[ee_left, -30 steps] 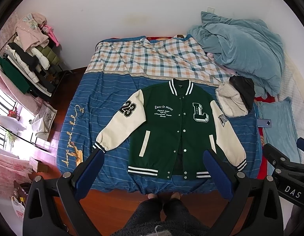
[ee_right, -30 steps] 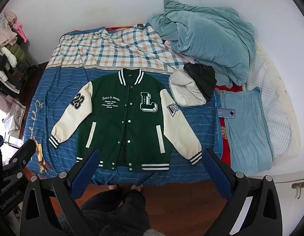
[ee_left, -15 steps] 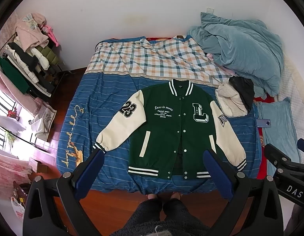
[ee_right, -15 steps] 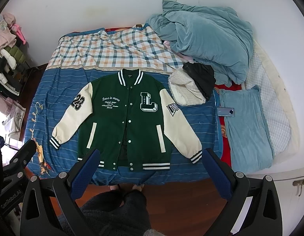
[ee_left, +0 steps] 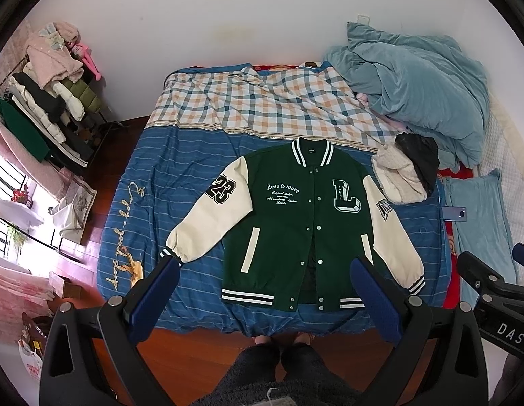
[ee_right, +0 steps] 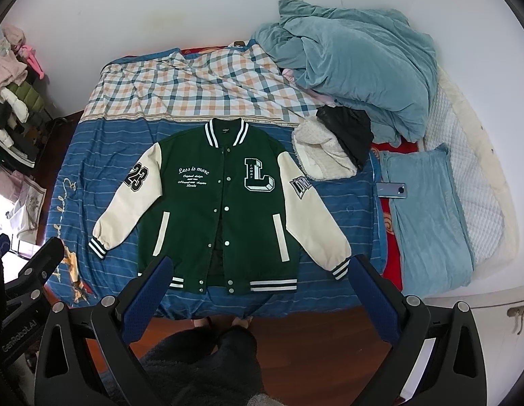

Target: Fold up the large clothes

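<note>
A green varsity jacket with cream sleeves lay flat and face up on a bed, near its foot edge, collar pointing toward the far wall. Its front was partly unsnapped near the hem. A white "L" patch sat on one chest panel, white script on the other, and a black "23" on one sleeve. Both sleeves were spread outward and down.

The left tongs and the right tongs were held above the foot of the bed, spread wide apart and gripping nothing, their blue pads well clear of the jacket.

The bed was covered by a blue striped sheet, with a plaid blanket across its head end. A heap of teal bedding was piled in the far corner. A cream fleece garment with a black item on it lay just beside one sleeve. A phone rested further along, on folded blue fabric. A person's legs in dark fuzzy trousers stood at the foot of the bed. A loaded clothes rack stood by the wall.
</note>
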